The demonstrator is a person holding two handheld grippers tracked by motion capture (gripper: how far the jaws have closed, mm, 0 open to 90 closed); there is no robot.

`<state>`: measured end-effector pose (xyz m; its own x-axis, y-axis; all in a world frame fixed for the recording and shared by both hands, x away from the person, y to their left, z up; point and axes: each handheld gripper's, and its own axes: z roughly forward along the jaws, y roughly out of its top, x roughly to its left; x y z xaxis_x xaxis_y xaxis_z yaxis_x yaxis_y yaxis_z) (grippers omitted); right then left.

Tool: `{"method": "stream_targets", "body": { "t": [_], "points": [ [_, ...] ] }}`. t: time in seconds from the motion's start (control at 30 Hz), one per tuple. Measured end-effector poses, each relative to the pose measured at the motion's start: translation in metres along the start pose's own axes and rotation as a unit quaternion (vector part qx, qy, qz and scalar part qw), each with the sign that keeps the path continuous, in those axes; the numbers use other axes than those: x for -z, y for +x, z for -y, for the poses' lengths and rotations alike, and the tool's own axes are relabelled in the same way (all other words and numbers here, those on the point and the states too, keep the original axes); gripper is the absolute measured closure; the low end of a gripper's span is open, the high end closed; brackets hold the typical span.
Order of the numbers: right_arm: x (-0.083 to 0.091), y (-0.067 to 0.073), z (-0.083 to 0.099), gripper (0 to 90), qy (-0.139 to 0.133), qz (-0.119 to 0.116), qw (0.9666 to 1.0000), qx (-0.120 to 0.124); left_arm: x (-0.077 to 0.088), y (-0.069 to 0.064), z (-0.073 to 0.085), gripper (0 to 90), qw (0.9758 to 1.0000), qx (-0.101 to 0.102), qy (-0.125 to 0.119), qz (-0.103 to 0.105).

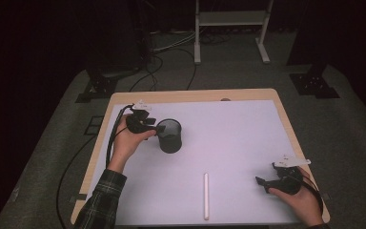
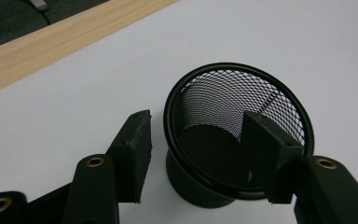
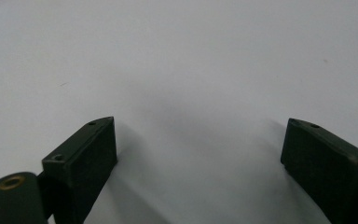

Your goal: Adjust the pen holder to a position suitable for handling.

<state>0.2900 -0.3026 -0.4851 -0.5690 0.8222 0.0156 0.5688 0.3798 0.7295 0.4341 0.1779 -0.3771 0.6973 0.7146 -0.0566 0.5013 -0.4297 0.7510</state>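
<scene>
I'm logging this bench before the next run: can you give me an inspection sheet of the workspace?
Surface: white mat on a wooden table.
Job's things: black mesh cup upright; white stick lying flat near the front edge.
Clutter: nothing seen.
Grippers: left gripper straddles the cup's rim, one jaw inside, a gap at the outer jaw; right gripper open over bare mat.
Cables: black leads trail from the left gripper.
Surroundings: dark floor, white frame legs behind.

A black mesh cup (image 1: 170, 135) and a white stick (image 1: 206, 196) sit on a white mat (image 1: 233, 138) over a light wood table (image 1: 190, 96); a plaid sleeve (image 1: 100, 202) shows near left.
</scene>
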Motion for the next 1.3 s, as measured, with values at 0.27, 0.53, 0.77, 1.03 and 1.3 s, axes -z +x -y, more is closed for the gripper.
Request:
{"method": "stream_targets", "body": {
  "t": [0.27,0.53,0.77,1.03,1.3],
  "points": [
    [0.000,0.000,0.000,9.4,0.000,0.000,1.0000,0.000,-0.017,0.005,-0.004,53.3,0.9997,0.006,0.022,-0.008],
    [0.000,0.000,0.000,9.4,0.000,0.000,1.0000,0.000,-0.028,0.008,-0.002,63.8,0.9990,0.011,0.044,-0.004],
    [0.000,0.000,0.000,9.5,0.000,0.000,1.0000,-0.001,-0.033,0.011,0.000,71.2,0.9985,0.013,0.053,-0.003],
    [0.000,0.000,0.000,9.5,0.000,0.000,1.0000,0.000,-0.034,0.010,-0.002,76.8,0.9981,0.009,0.061,-0.008],
    [0.000,0.000,0.000,9.5,-0.001,0.000,1.0000,0.000,-0.035,0.006,-0.006,80.8,0.9977,0.005,0.068,-0.005]
  ]
}}
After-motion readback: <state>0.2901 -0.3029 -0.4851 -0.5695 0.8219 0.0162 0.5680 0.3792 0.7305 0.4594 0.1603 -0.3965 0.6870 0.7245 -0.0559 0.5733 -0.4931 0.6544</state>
